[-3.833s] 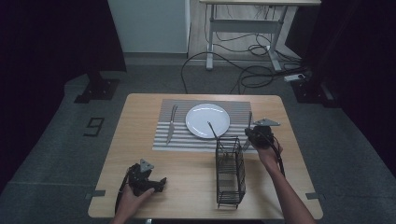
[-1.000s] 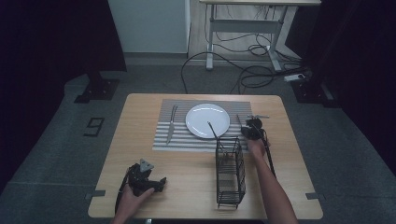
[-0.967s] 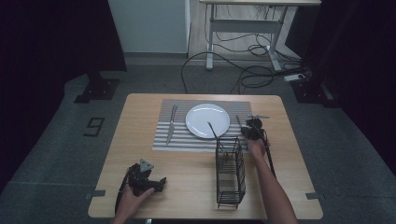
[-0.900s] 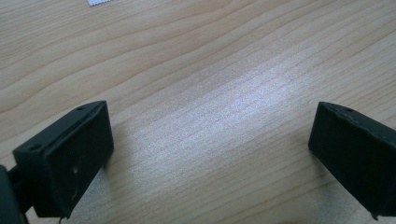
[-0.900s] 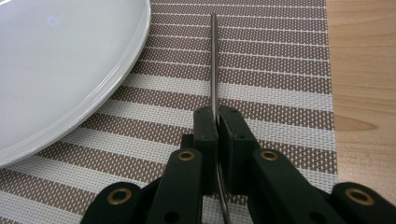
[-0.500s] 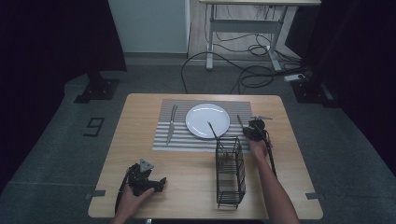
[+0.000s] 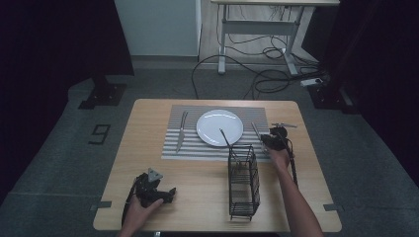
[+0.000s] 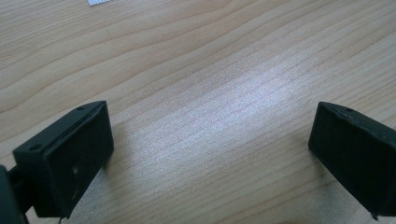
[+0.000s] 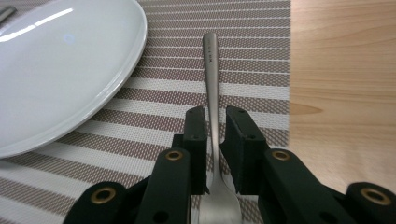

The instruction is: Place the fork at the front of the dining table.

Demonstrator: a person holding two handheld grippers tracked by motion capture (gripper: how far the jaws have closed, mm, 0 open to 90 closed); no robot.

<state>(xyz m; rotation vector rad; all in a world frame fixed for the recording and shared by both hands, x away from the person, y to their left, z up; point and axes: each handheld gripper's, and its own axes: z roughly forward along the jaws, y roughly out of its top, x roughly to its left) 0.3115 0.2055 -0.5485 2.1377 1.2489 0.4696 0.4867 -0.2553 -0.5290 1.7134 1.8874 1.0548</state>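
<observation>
A: Right gripper view: right claw [image 9: 214, 135] has just been opening, its pads straddling, not pressing, the fork [image 9: 212, 84] lying just right of the plate [image 9: 60, 70].

B: Fork's long axis runs straight ahead; left claw [image 8: 210, 154] gapes, farther off.

In the right gripper view, the fork [image 9: 212, 116] is cut off at the bottom edge, so its tines are not seen, and its neck is partly hidden between the pads of the right claw [image 9: 214, 140]; whether the pads press on it cannot be told. The plate [image 9: 60, 79] is cropped by the left and top edges. In the high view, the utensil [image 7: 225, 137] resting on the plate is too small to be identified. In the left gripper view, both jaws of the left claw [image 8: 210, 149] are cut off by the bottom edge.
</observation>
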